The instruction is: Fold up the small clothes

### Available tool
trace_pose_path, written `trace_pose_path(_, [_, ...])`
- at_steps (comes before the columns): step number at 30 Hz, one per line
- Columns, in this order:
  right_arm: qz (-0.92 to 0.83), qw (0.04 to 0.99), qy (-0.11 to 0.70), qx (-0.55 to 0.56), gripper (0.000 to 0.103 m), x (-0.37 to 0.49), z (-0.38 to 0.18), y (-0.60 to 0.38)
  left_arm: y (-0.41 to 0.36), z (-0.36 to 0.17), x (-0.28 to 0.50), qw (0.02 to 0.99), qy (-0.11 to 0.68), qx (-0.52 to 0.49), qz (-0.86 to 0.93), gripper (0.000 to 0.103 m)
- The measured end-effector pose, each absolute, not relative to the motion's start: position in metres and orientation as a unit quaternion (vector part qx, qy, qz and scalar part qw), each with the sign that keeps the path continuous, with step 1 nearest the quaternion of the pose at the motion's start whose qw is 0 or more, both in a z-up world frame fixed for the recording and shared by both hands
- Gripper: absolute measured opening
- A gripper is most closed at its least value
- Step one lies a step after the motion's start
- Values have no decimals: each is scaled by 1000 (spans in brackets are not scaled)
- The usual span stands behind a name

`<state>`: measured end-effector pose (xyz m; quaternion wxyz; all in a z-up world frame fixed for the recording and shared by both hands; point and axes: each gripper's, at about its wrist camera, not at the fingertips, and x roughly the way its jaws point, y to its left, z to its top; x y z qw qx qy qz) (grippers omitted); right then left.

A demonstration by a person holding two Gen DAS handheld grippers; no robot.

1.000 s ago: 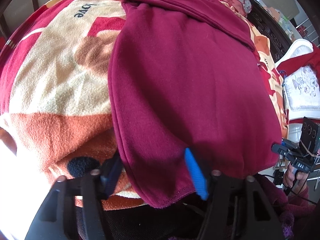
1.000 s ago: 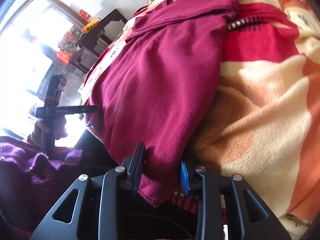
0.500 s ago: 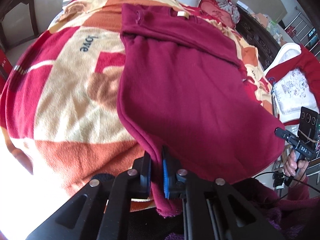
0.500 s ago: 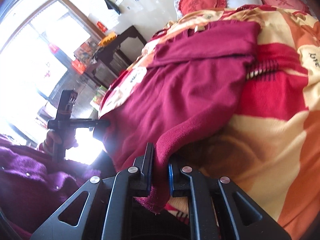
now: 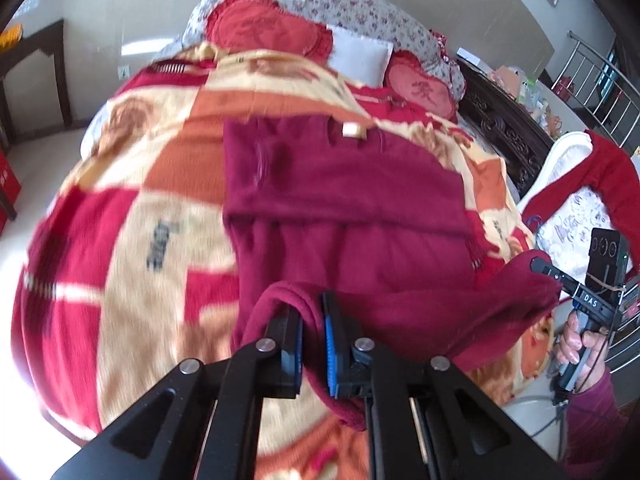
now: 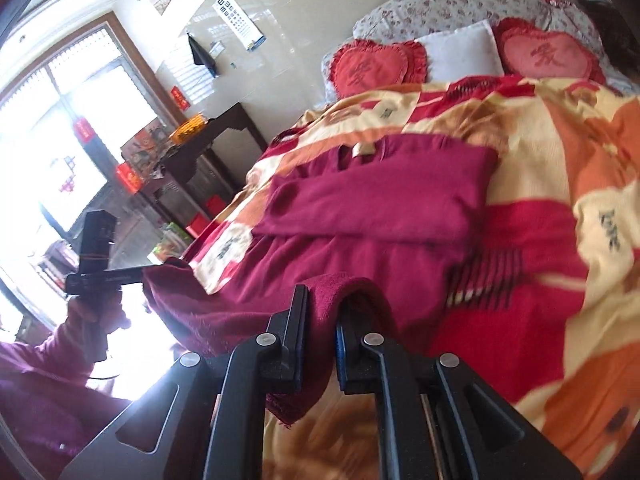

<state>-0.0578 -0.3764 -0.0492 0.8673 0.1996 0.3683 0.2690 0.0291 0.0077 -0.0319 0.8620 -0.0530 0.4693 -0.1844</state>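
The left gripper is clamped on one bottom corner of the maroon sweater, and the right gripper is clamped on the other corner. One second ago both jaws stood apart around the hem; now they are shut and the hem is lifted off the blanket. The upper part of the sweater lies flat on the bed. I judge that the hem will next be carried toward the collar.

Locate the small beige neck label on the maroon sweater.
In both wrist views, the beige neck label sits at the far collar edge of the maroon fleece sweater, toward the red heart-shaped pillows.
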Motion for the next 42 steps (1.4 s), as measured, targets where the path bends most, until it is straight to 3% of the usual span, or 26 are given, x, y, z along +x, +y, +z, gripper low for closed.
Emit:
trace_pose_path(12, [184,869,376,264,0,96,-75,-408,-15,-54,186,886,449,-48,-104,8])
trace_pose_path(18, [167,842,428,283,0,147,-115,-412,-4,-86,227,856,498,-85,-110,17])
trace_pose_path(20, [178,842,411,299,8,139,-114,-418,2,-84,224,851,499,-100,-127,35])
trace_pose_path(22, [168,856,392,293,19,124,-106,-428,6,-77,218,851,497,-101,-138,45])
trace_pose_path(23, [163,860,386,292,20,117,-103,-432,7,-73,215,853,495,-96,-137,57])
trace_pose_path(25, [160,866,377,288,19,100,-97,-440,12,-61,206,870,473,-76,-112,71])
trace_pose_path(30, [182,882,392,189,9,73,-90,-409,27,-42,182,889,435,-62,-126,71])
trace_pose_path(35, [208,879,418,96,8,93,-99,-360,12,-72,173,860,486,-36,-151,71])
trace_pose_path(39, [192,899,375,121,8,133,-83,-352,-7,-90,185,847,510,-22,-151,71])
trace_pose_path(42, [149,905,366,159,9,171,-83,-361,-7,-84,215,856,494,-71,-135,71])
